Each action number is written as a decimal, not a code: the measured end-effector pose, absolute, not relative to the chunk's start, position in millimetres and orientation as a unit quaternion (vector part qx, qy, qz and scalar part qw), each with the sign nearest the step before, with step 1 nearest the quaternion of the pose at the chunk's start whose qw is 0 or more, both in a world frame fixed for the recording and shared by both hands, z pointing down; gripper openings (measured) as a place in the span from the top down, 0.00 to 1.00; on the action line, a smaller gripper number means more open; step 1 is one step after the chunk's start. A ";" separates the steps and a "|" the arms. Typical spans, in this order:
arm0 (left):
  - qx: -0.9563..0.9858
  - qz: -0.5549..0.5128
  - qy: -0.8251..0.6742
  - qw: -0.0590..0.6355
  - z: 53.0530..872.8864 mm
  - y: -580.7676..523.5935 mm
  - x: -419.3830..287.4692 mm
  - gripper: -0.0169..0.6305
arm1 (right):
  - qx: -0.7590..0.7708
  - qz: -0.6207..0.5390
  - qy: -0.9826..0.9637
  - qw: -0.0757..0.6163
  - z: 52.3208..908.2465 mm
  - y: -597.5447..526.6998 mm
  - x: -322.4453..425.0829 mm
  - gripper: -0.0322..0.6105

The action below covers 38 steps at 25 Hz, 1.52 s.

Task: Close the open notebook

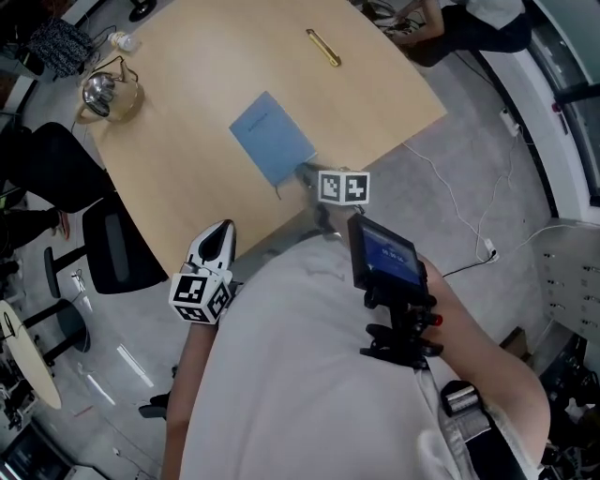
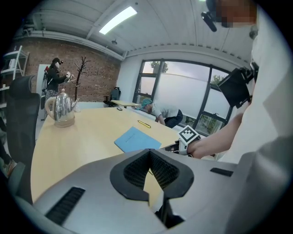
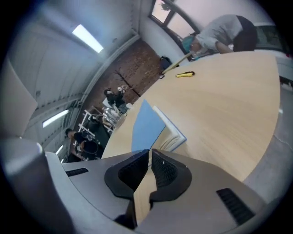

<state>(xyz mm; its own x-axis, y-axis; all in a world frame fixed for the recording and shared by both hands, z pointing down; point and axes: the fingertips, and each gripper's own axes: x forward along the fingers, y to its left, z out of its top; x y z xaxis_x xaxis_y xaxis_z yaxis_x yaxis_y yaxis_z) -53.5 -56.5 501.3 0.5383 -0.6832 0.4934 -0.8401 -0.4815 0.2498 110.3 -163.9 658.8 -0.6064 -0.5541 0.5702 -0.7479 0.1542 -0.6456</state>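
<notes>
The blue notebook (image 1: 272, 138) lies flat on the wooden table (image 1: 187, 159) with its cover down. In the left gripper view the notebook (image 2: 136, 139) sits mid-table. In the right gripper view the notebook (image 3: 147, 124) is close ahead, its white page edges showing. My right gripper (image 1: 307, 174) is shut and empty at the notebook's near corner, over the table's front edge. From its own camera, the right gripper (image 3: 150, 153) has its jaws together. My left gripper (image 1: 221, 238) hangs off the table's near edge, away from the notebook. The left gripper (image 2: 149, 154) is shut on nothing.
A metal kettle (image 1: 107, 94) stands on a mat at the table's far left, and a yellow pen (image 1: 323, 47) lies at the far side. A black chair (image 1: 114, 246) is at the left. A person (image 1: 450, 23) leans over the far corner. Cables (image 1: 469, 216) run on the floor at right.
</notes>
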 end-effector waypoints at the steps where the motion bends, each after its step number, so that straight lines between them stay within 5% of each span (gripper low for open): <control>1: 0.844 0.167 -0.451 0.236 501.5 -57.3 -53.1 0.97 | 0.440 0.498 -0.741 0.100 662.5 -164.8 113.1 0.91; 10: 0.838 0.173 -0.457 0.245 503.4 -59.5 -43.9 0.97 | 0.499 0.542 -0.667 0.114 673.7 -167.8 146.4 0.91; 18: 0.831 0.173 -0.465 0.253 506.1 -66.2 -43.8 0.97 | 0.500 0.191 -0.828 0.167 575.1 -196.6 142.3 0.91; 26: 0.825 0.168 -0.475 0.255 504.4 -74.0 -41.5 0.97 | 0.343 0.077 -0.857 0.376 635.5 -204.8 96.0 0.91; 31: 0.811 0.164 -0.493 0.269 510.8 -70.5 -51.5 0.97 | 0.293 0.082 -0.847 0.436 671.4 -201.8 97.0 0.91; 38: 0.803 0.162 -0.503 0.276 514.7 -74.4 -59.8 0.97 | 0.293 0.119 -0.856 0.410 676.3 -201.9 96.8 0.93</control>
